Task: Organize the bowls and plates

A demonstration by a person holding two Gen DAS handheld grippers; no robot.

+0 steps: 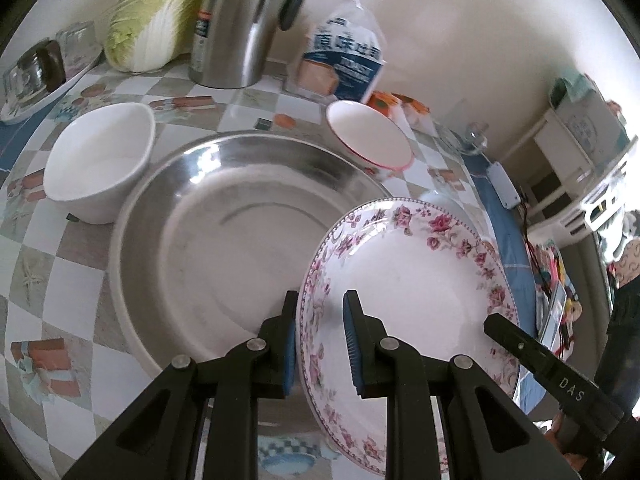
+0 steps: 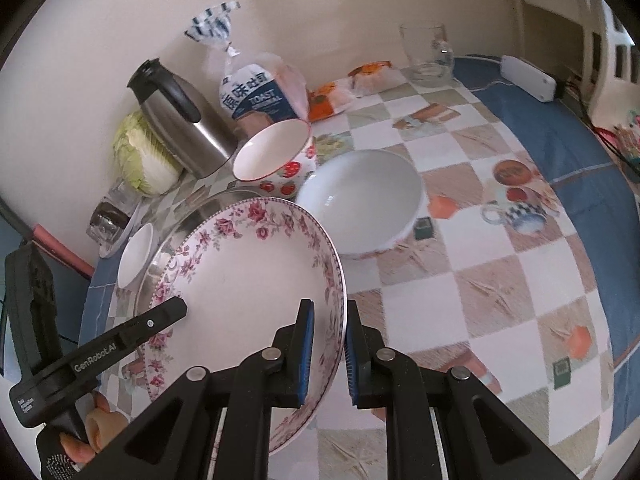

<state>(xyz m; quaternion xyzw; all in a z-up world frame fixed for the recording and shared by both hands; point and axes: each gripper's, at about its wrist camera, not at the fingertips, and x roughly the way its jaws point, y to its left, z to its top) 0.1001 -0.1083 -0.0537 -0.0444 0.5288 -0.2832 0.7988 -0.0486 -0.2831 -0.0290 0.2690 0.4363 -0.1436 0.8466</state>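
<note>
I clench both tongs on the floral plate (image 1: 408,308), left gripper (image 1: 322,344) on its left rim, right gripper (image 2: 328,350) on the right rim, so it rides level without tipping. It hangs above the right edge of the steel basin (image 1: 224,224), probably bound for stacking there.

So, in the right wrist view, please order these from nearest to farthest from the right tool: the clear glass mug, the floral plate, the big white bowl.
1. Floral plate: its right rim sits between the right tool's pads.
2. Big white bowl: on the table just beyond the plate.
3. Clear glass mug: far back, near the wall, to the right.
</note>
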